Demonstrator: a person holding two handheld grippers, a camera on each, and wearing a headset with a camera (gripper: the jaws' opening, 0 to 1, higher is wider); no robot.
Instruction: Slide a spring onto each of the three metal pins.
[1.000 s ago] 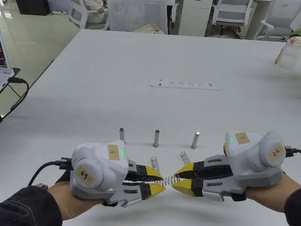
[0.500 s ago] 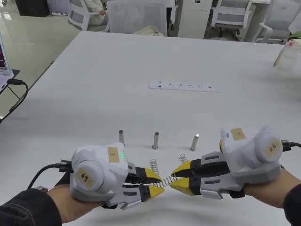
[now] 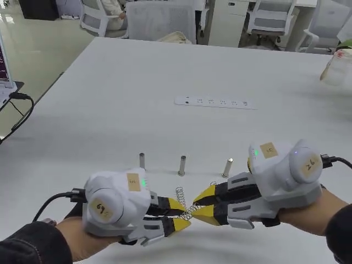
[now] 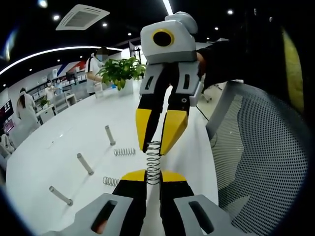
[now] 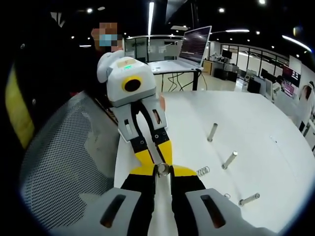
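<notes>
The left gripper point(image 3: 184, 213) and right gripper point(image 3: 206, 204) each pinch one end of the first spring point(image 3: 190, 210) above the near counter point(image 3: 165, 71); next, one lets go and the other threads it onto a bare pin point(image 3: 182, 164) beyond.

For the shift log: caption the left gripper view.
Left gripper and right gripper pinch one spring end to end; three bare pins and two loose springs on the table.

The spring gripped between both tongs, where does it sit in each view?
Head view: held spring low centre, between left tongs and right tongs.
Left gripper view: spring runs up the middle, just above the left tongs.
Right gripper view: spring seen end-on, low centre.
Shared landmark: three metal pins in a row on the table.
</notes>
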